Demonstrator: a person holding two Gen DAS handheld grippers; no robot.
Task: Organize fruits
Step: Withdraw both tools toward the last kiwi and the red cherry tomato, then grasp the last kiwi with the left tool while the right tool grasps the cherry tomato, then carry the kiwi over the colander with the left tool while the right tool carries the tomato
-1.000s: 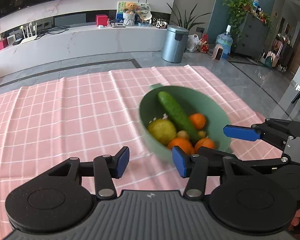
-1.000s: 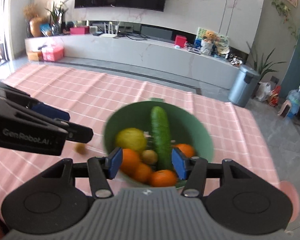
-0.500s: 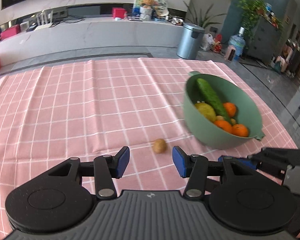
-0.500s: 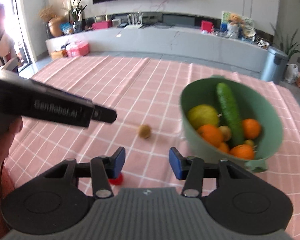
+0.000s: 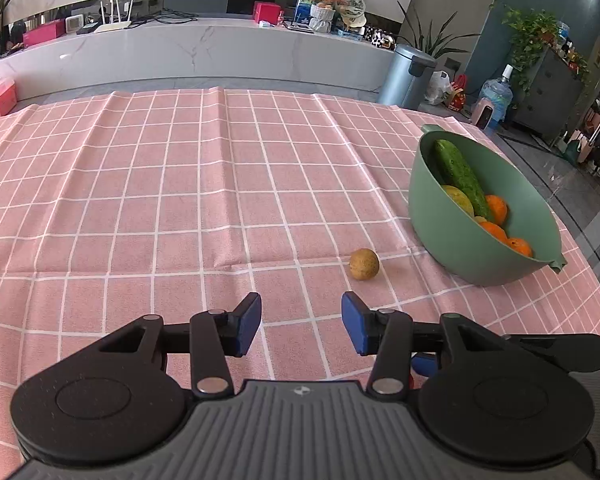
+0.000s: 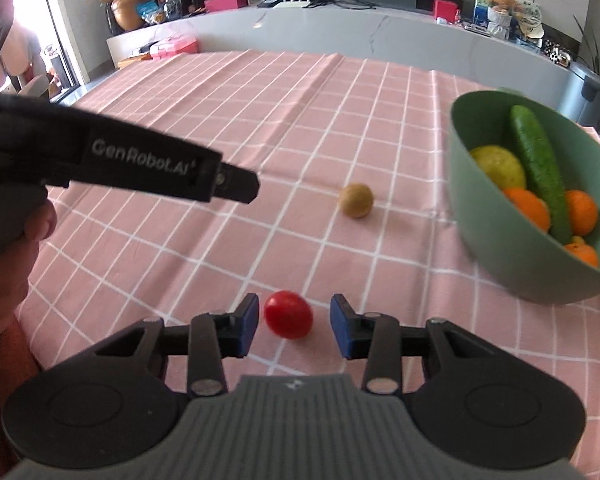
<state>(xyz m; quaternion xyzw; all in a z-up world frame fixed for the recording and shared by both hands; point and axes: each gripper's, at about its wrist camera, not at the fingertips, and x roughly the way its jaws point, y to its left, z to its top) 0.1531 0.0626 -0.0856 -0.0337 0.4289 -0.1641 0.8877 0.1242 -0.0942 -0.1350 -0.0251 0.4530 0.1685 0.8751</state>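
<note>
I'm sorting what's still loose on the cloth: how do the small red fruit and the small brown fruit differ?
The red fruit is glossy and bright; the brown fruit is matte and tan. The red fruit lies between the closing right tongs, pads not yet touching; the brown fruit lies in the open, farther off, ahead of the closing, empty left tongs. Both are small, round, and sit on the pink checked cloth outside the green bowl.

Both tools angle downward, right tool (image 6: 293,326) and left tool (image 5: 301,323) closing.

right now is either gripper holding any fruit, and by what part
Nothing is held. The right gripper is closing around the red tomato, pads not yet touching. The left gripper is closing on nothing.
</note>
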